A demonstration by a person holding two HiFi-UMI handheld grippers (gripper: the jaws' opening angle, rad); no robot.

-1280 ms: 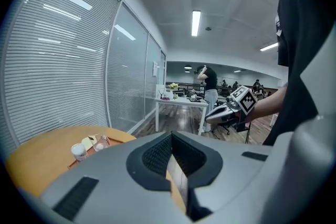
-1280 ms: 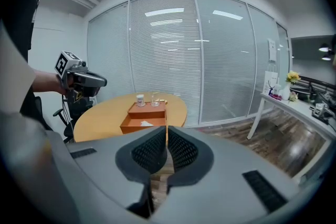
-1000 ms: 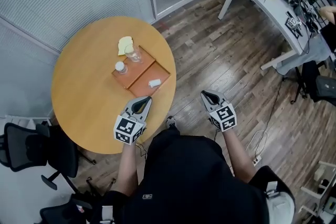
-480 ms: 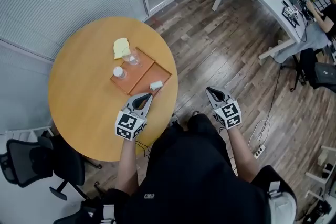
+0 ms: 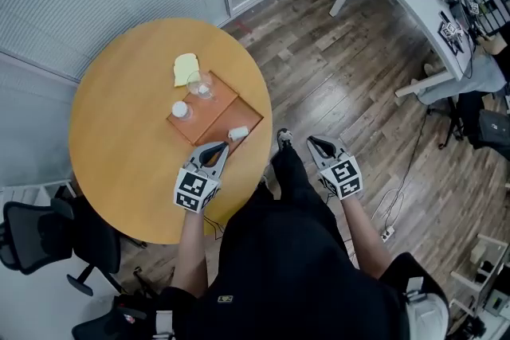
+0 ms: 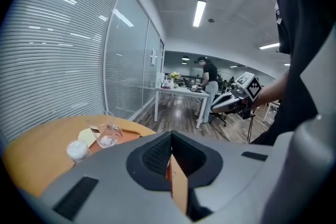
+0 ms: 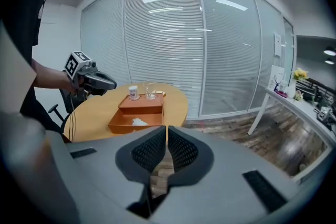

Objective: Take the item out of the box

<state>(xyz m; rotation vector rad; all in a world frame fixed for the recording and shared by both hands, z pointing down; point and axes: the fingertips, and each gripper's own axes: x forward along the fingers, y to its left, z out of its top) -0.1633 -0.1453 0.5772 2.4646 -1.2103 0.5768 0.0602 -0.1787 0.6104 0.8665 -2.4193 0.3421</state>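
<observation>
Nothing lifted yet: holding left gripper [image 5: 217, 150] near orange box [image 5: 209, 117], right gripper [image 5: 316, 142] apart, both closed empty; white item [image 5: 237, 132] inside.

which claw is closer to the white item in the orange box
Left. The left claw sits just short of the white item; the right claw hangs beyond the table, over the floor.

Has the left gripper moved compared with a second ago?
Yes, slightly: the left gripper has edged forward toward the box on the table, its tip nearer the white item.
</observation>
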